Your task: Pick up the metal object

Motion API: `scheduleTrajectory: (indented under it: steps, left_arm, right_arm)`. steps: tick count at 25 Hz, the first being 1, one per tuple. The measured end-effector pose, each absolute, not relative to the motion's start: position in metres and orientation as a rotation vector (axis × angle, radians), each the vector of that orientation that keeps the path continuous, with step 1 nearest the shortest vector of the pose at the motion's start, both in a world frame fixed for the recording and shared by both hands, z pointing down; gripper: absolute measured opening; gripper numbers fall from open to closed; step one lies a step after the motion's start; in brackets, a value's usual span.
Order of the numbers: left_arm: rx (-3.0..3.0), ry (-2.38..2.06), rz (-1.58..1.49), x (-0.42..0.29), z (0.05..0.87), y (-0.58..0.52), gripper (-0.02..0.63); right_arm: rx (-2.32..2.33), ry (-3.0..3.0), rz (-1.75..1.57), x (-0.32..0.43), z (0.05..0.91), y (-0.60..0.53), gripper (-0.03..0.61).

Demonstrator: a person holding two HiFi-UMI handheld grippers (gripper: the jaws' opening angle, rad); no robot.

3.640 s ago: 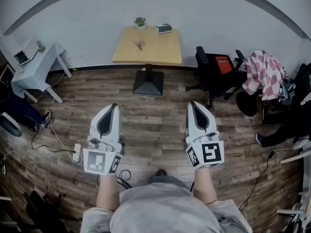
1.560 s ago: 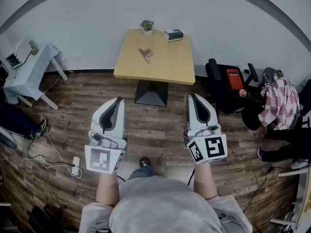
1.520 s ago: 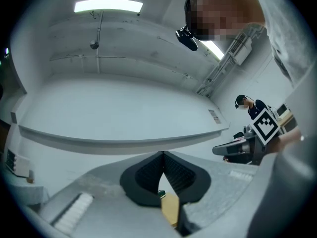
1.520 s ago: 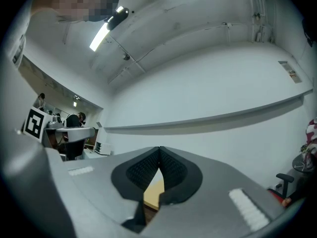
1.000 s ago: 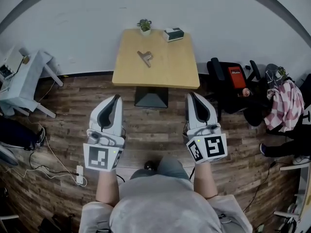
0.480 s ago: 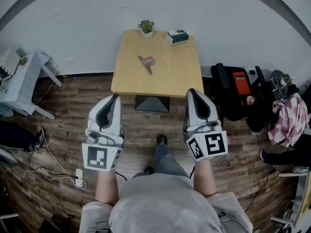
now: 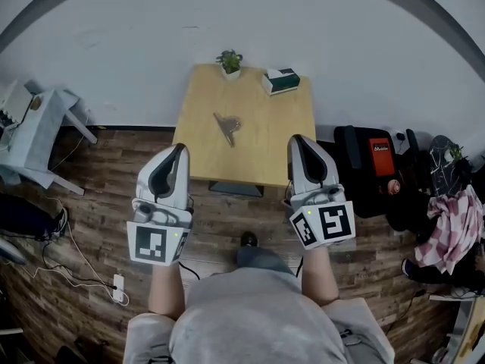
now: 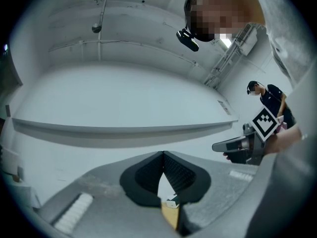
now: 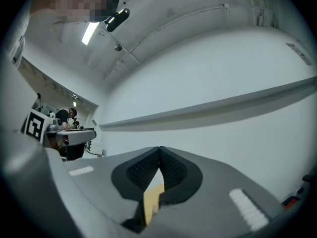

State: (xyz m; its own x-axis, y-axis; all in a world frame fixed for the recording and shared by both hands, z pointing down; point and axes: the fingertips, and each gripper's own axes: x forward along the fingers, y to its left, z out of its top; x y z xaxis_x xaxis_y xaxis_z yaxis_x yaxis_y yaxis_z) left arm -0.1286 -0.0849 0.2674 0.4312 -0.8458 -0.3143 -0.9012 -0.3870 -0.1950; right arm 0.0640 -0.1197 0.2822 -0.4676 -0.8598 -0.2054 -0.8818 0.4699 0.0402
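Observation:
A small metal object (image 7: 226,126) lies near the middle of a square wooden table (image 7: 258,154) against the white wall. My left gripper (image 7: 179,150) hangs shut and empty at the table's near left edge. Over the near right edge my right gripper (image 7: 296,141) is also shut, with nothing held. Both stay short of the metal object. In the left gripper view the jaws (image 8: 162,155) meet, with a sliver of tabletop and a box below them. The right gripper view shows its jaws (image 9: 159,149) touching, with tabletop beneath.
A potted plant (image 7: 229,61) and a dark green box (image 7: 281,80) stand at the table's far edge. A black chair (image 7: 375,165) sits to the right, with checked cloth (image 7: 449,237) beyond it. A light side table (image 7: 34,135) and floor cables (image 7: 72,268) are at the left.
The table has drawn closer in the head view as the person walked toward it. Both grippers now reach its near edge, still shut.

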Motion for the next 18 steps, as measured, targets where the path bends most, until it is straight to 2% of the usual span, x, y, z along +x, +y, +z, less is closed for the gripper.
scheduleTrajectory:
  steps: [10, 18]
  left_arm:
    - [-2.302, 1.507, 0.218, -0.098, 0.252, -0.158, 0.005]
    - [-2.302, 1.573, 0.159, -0.101, 0.277, -0.188, 0.006]
  right_arm:
    - [-1.440, 2.583, 0.213, 0.085, 0.275, -0.203, 0.000]
    - [-1.381, 2.630, 0.166, 0.077, 0.287, -0.241, 0.000]
